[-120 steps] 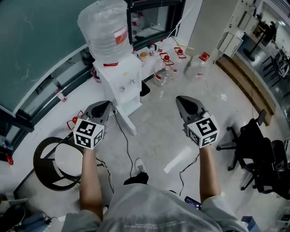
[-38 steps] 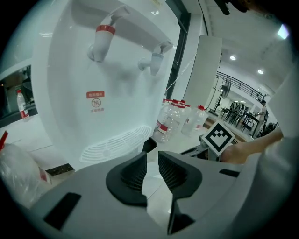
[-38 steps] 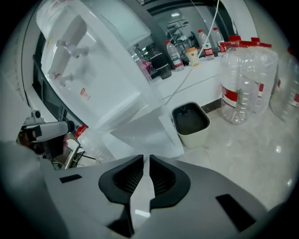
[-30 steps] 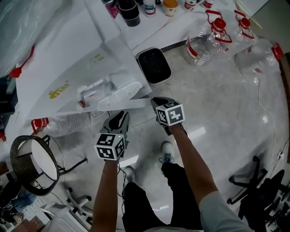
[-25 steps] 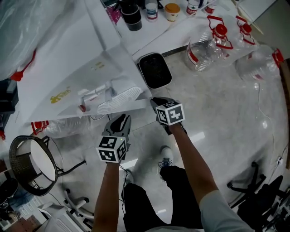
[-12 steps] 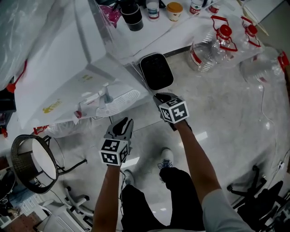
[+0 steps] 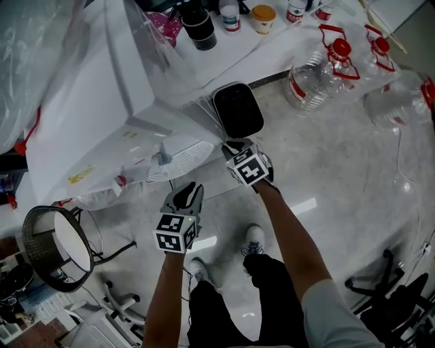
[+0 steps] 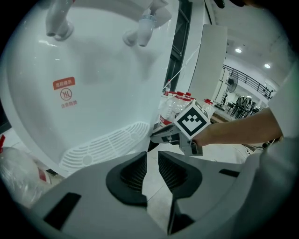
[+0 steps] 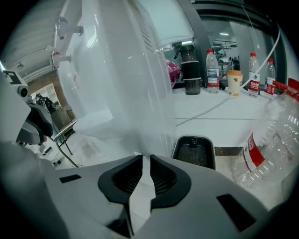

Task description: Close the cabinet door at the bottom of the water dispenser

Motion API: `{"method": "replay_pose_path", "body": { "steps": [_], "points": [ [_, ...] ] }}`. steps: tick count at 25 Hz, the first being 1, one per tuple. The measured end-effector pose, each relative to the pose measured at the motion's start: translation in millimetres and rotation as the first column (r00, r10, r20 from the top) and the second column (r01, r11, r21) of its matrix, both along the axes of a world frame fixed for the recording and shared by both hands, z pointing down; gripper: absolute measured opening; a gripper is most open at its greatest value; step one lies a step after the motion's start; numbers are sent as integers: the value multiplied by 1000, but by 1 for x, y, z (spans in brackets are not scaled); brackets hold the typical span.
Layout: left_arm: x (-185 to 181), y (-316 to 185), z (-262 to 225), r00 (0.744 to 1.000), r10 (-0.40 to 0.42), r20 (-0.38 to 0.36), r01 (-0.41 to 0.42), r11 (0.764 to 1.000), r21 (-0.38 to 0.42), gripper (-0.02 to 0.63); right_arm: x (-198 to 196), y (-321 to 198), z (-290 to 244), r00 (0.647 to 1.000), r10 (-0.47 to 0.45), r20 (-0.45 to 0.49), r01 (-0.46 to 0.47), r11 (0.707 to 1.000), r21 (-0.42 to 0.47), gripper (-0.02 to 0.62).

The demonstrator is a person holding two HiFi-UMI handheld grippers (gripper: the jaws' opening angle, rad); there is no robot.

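The white water dispenser (image 7: pixel 102 115) fills the upper left of the head view, its drip grille (image 7: pixel 178 162) facing me. My right gripper (image 7: pixel 230 145) is at the dispenser's lower front corner, below the grille. In the right gripper view the white cabinet door (image 9: pixel 140 116) stands blurred right in front of the jaws (image 9: pixel 145 161), its edge at their tips. These jaws are opening, with a narrow gap and no pad visibly pressing. My left gripper (image 7: pixel 189 190) hangs lower left, in front of the grille (image 8: pixel 103 144), open with nothing between its fingers (image 8: pixel 152 158). From there I also see the right gripper (image 8: pixel 159 136).
A black tray (image 7: pixel 238 110) lies on the floor by the dispenser's side. Large clear bottles (image 7: pixel 309 81) stand at the right, cups and small bottles (image 7: pixel 262 17) on a white ledge behind. A round black stool (image 7: pixel 58 245) is at lower left and an office chair (image 7: pixel 394 299) at lower right.
The right gripper has moved left toward the dispenser and rolled. The door edge that stuck out to it has swung in against the body. The left gripper has barely moved.
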State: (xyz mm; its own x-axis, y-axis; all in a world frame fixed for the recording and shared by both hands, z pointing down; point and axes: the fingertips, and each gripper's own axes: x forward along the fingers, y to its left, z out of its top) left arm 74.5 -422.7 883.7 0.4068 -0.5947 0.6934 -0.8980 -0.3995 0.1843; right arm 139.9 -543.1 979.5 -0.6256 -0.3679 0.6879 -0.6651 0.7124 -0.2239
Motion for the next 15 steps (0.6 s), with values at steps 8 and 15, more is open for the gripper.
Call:
{"method": "replay_pose_path", "body": {
  "steps": [8, 15],
  "points": [
    [-13, 33, -49, 1000, 27, 12, -26, 999, -33, 92, 34, 37, -46, 997, 58, -57, -60, 998, -30, 74],
    [-37, 76, -132, 998, 51, 26, -51, 999, 13, 92, 90, 86, -166, 989, 120, -85, -115, 991, 64, 40]
  ]
}}
